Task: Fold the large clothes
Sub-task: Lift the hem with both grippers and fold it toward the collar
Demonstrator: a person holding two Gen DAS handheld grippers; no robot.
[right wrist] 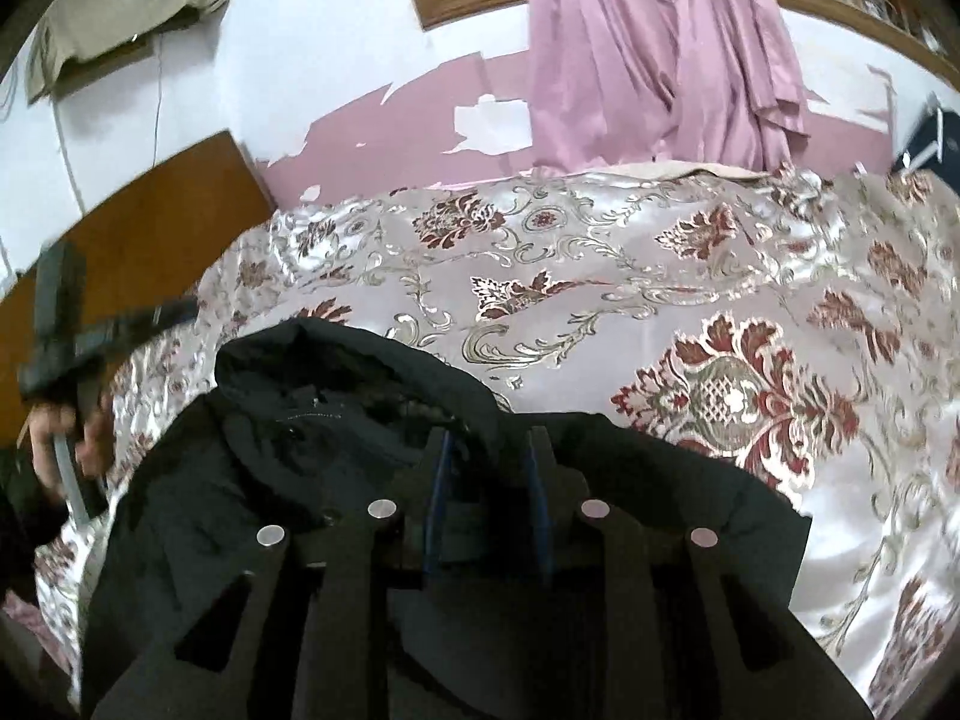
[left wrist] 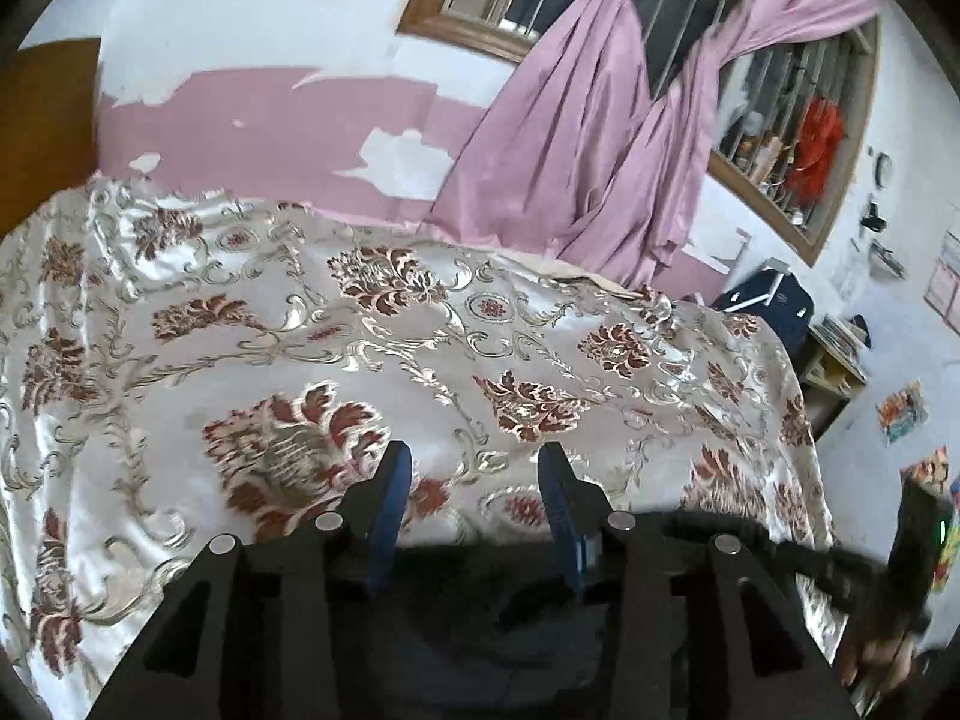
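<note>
Left gripper (left wrist: 474, 468): blue-padded jaws spread, nothing pinched, held above the floral satin bedspread (left wrist: 300, 312). Right gripper (right wrist: 487, 450): narrowly parted over the black padded jacket (right wrist: 270, 450); contact unclear.

Home bedroom: bed (left wrist: 300, 330), curtains (left wrist: 588, 138).

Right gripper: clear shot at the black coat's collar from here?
Probably yes. The right gripper hangs just over the black coat with jaws slightly apart and nothing between them, and the collar lies uncovered ahead on the bedspread. The left gripper is off to the side.
</note>
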